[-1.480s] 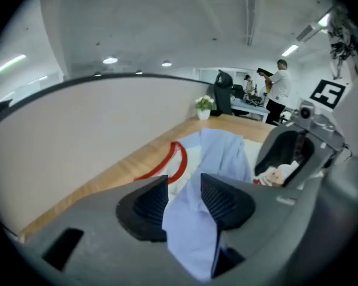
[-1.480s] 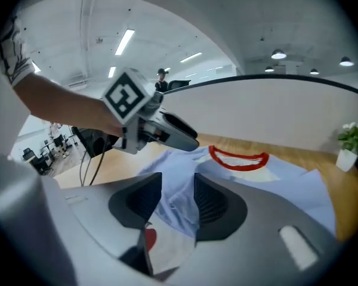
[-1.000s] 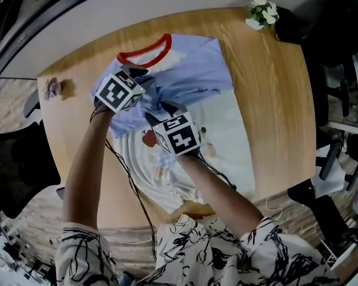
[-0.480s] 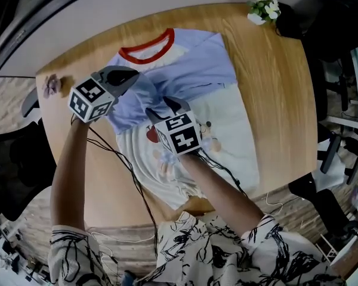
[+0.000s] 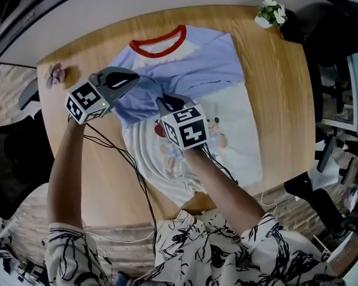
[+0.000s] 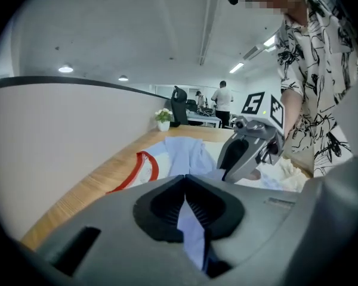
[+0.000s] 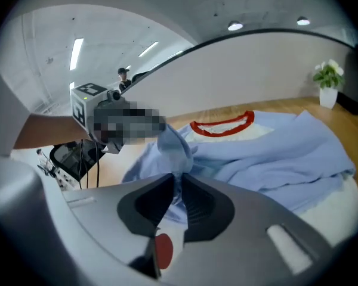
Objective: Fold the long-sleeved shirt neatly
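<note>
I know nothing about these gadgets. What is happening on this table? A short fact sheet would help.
Surface: wooden table
Garment: long-sleeved shirt, blue sleeves, red collar, print side up
Left hand-held gripper: shut on the shirt's blue fabric
Right hand-held gripper: jaws have just been closing, blue fabric pinched between them
Also there: potted white flowers at the far corner

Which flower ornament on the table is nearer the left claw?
The purple flower at the left edge of the table, close beside the left claw; the white potted flowers stand at the far right corner.
</note>
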The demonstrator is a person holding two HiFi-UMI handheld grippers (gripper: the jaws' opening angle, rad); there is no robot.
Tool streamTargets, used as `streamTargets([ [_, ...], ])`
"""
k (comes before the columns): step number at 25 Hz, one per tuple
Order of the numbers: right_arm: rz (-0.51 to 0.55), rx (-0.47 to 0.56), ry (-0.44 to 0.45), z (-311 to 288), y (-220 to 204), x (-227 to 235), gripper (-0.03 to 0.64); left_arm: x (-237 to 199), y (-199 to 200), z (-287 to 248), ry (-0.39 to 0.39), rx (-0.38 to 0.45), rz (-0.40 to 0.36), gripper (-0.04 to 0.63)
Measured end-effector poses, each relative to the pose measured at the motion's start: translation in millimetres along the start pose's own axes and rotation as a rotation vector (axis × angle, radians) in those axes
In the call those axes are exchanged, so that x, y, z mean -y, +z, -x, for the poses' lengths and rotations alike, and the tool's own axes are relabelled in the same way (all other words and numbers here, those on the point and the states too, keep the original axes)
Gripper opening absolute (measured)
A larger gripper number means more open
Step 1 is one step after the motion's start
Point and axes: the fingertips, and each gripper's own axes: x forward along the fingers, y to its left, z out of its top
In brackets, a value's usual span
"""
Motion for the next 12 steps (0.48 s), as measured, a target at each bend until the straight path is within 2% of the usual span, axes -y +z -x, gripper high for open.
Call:
streamTargets([
  [3, 0.202, 0.004, -0.076, 3, 7, -29, 0.051, -3, -19, 11, 0.021, -0.032, 0.023, 0.013],
  [5, 0.380, -0.013, -0.123, -4, 8, -54, 0.051, -12, -37, 24, 0.068, -0.056, 0.060, 0.014],
  [7, 0.513, -0.039, -0.137, -19, 0, -75, 0.055, -22, -58, 38, 0.120, -0.074, 0.114, 0.018],
  [9, 0.572, -0.072, -0.094, -34, -14, -93, 0.070, -30, -79, 50, 0.157, -0.096, 0.178, 0.026],
  [11, 0.574, -0.088, -0.026, -42, -28, -109, 0.177, -35, -96, 65, 0.196, -0.113, 0.224, 0.041],
  [12, 0.563, -0.078, -0.006, -41, -31, -114, 0.179, -36, -99, 72, 0.221, -0.105, 0.240, 0.061],
])
